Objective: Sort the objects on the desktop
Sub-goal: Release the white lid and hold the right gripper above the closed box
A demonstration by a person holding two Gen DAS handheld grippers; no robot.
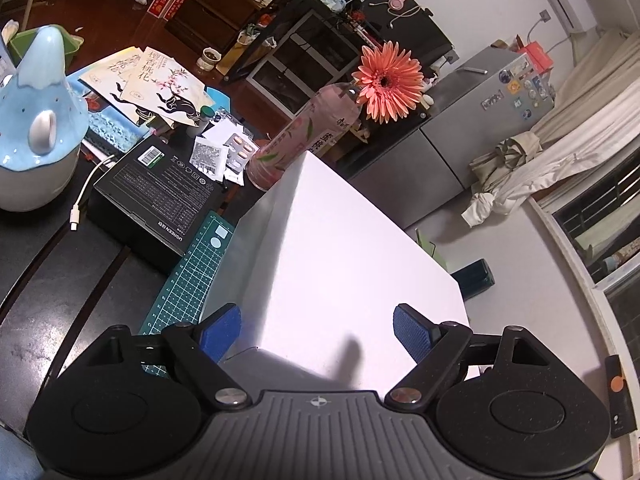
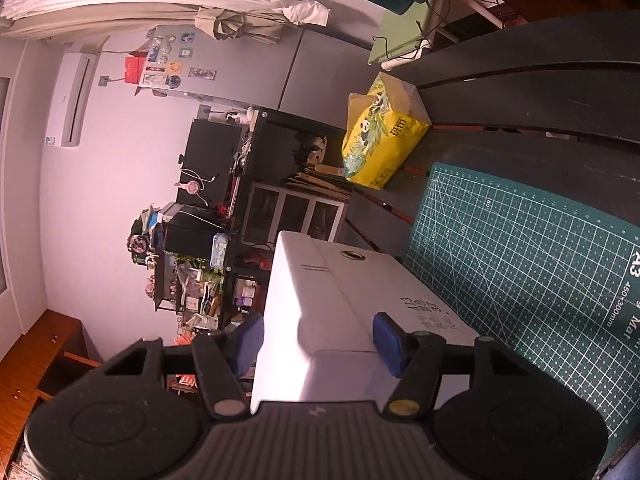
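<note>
My right tongs [image 2: 318, 338] clamp the white box [image 2: 340, 320] above the green mat [image 2: 520, 248]; my left tongs [image 1: 318, 330] straddle it, spread wide.

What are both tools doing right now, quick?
Left tool: open, at a corner of the white box, not clamping it.
Right tool: shut on the white box.
</note>
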